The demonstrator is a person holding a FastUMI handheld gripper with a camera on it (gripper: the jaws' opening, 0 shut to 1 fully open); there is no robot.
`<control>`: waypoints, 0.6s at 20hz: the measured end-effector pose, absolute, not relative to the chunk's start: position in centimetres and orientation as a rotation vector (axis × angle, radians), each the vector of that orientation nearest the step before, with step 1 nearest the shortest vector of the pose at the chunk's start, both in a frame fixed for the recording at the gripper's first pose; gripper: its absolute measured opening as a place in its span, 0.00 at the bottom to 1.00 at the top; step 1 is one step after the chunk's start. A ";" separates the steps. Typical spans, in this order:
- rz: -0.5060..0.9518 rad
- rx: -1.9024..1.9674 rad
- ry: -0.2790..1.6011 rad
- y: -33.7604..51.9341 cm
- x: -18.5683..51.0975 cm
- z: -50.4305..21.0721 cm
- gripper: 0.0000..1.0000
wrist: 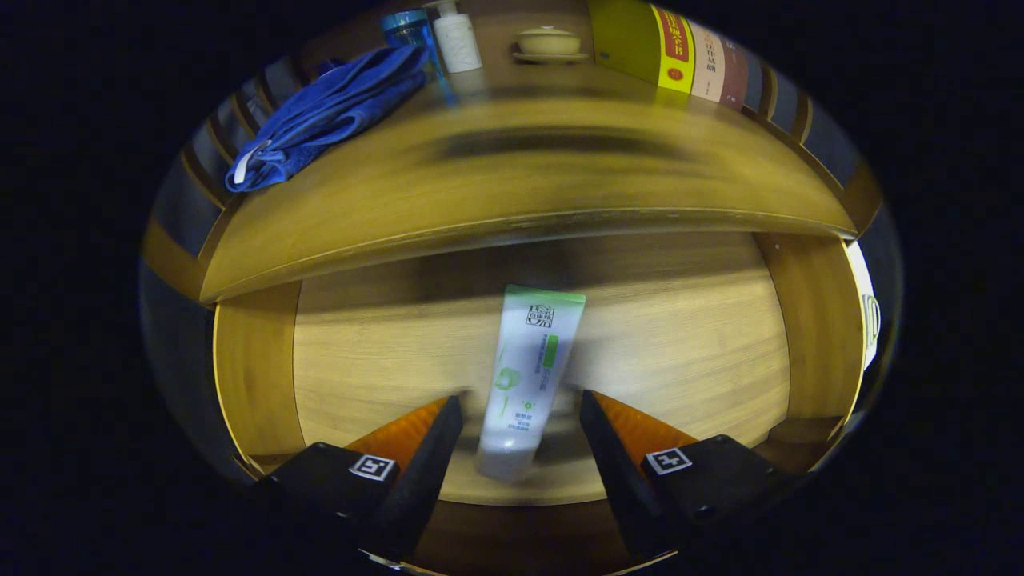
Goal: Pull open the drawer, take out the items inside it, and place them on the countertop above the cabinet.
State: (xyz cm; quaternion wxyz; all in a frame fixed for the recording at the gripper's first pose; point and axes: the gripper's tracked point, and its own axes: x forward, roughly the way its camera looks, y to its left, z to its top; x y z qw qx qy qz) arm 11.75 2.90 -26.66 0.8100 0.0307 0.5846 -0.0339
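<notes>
The wooden drawer (pixel 256 376) stands pulled open below the cabinet's countertop (pixel 520 184). A white tube with a green end (pixel 524 376) lies lengthwise on the drawer's floor, its cap end toward me. My gripper (pixel 520 408) hovers over the drawer, open, with the tube's lower half in the gap between the fingers. Neither finger touches the tube.
On the countertop lie a crumpled blue towel (pixel 328 112) at the left, a blue bottle (pixel 408 32), a white pump bottle (pixel 458 38), a small lidded bowl on a saucer (pixel 550 44), and upright books (pixel 676 52) at the right.
</notes>
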 end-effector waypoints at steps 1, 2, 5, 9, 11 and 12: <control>-0.076 0.062 1.261 3.0 11.8 -27.0 0.97; -0.076 0.062 1.266 3.2 11.9 -27.2 0.95; -0.074 0.065 1.286 4.1 12.4 -27.4 0.83; -0.055 0.010 1.266 4.9 14.0 -26.3 0.67; -0.047 0.016 1.238 5.6 15.2 -25.2 0.58; -0.042 0.014 1.219 6.0 15.8 -24.5 0.57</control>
